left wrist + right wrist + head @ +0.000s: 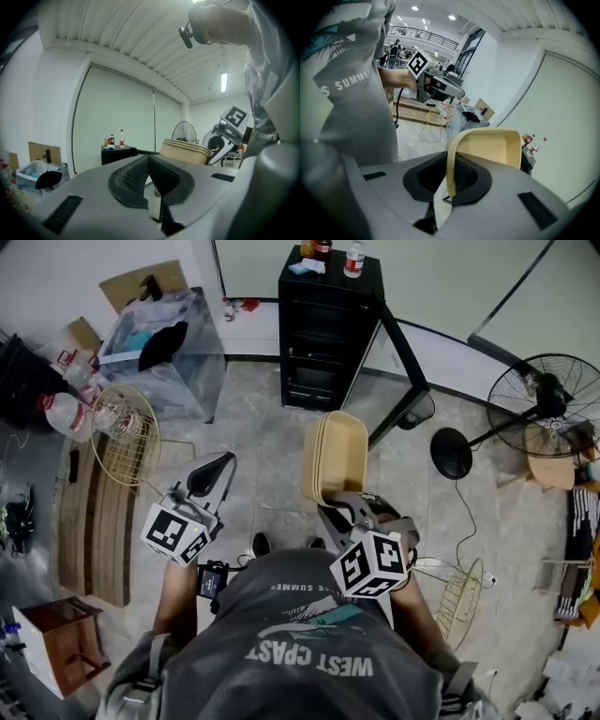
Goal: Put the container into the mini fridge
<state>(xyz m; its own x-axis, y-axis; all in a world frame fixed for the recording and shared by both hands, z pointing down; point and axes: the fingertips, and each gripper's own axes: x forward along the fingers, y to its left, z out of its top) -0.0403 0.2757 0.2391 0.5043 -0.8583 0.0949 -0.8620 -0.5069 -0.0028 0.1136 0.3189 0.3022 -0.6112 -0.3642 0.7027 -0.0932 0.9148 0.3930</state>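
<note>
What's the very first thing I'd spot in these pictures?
The big tan container in the middle, pinched by its rim in the right tool. Just ahead stands a black mini fridge with its door swung open, bottles on top. The left tool is shut and empty.

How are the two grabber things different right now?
The right gripper pinches the tan container by its rim; the left gripper holds nothing. The right gripper's jaws sit slightly apart on that rim; the left gripper's jaws touch each other. Both are gray.
</note>
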